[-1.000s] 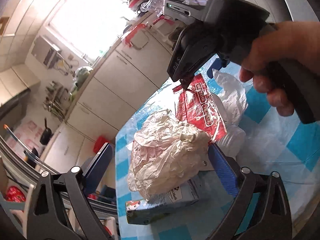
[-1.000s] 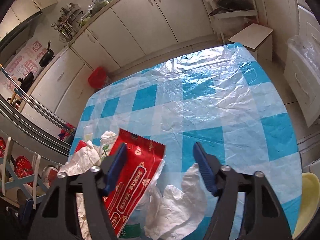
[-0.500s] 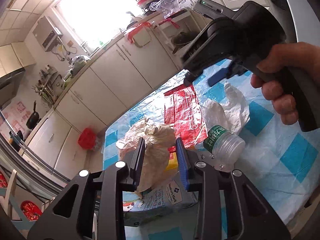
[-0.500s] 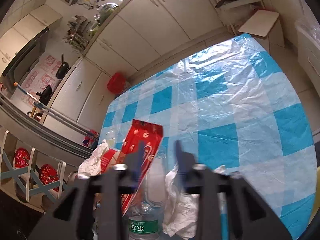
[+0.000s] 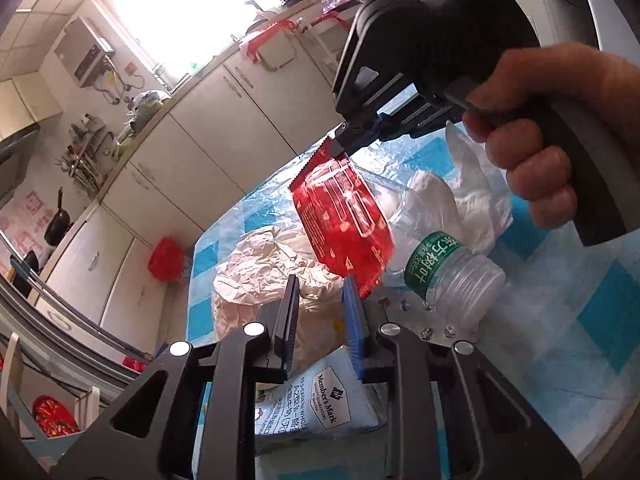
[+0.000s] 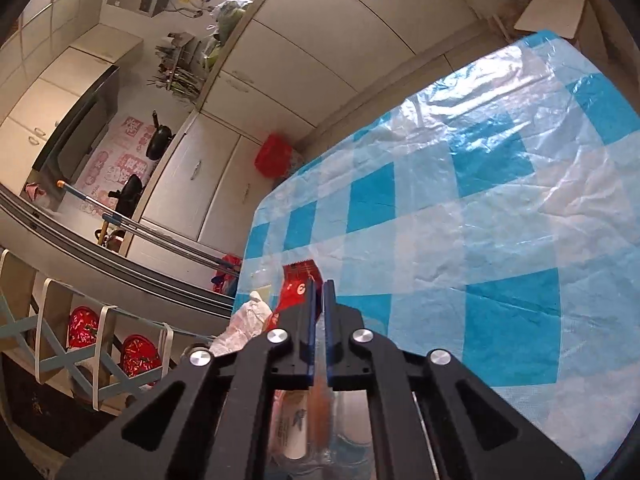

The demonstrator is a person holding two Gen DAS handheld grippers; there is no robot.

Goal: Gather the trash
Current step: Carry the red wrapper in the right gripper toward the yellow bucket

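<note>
My left gripper [image 5: 320, 284] is closing its jaws on a crumpled white paper wad [image 5: 256, 276], which is squeezed between the pads. The right gripper [image 6: 320, 285], held by a hand [image 5: 552, 152], is shut on the top edge of a red snack wrapper [image 5: 344, 224]. The wrapper hangs tilted above the table. In the left wrist view the right gripper [image 5: 345, 145] pinches the wrapper's serrated edge. Only a strip of the red wrapper [image 6: 298, 284] shows past the right fingertips.
A clear plastic bottle with a green label [image 5: 440, 268] lies beside a white plastic bag [image 5: 476, 204]. A printed carton [image 5: 320, 400] lies under the left gripper. The blue-and-white checked tablecloth [image 6: 480, 208] stretches ahead. A red bag [image 6: 274, 154] sits on the floor by cabinets.
The left jaws closed from wide open onto the paper wad. The right jaws shut on the red wrapper's edge and lifted it off the bottle.
</note>
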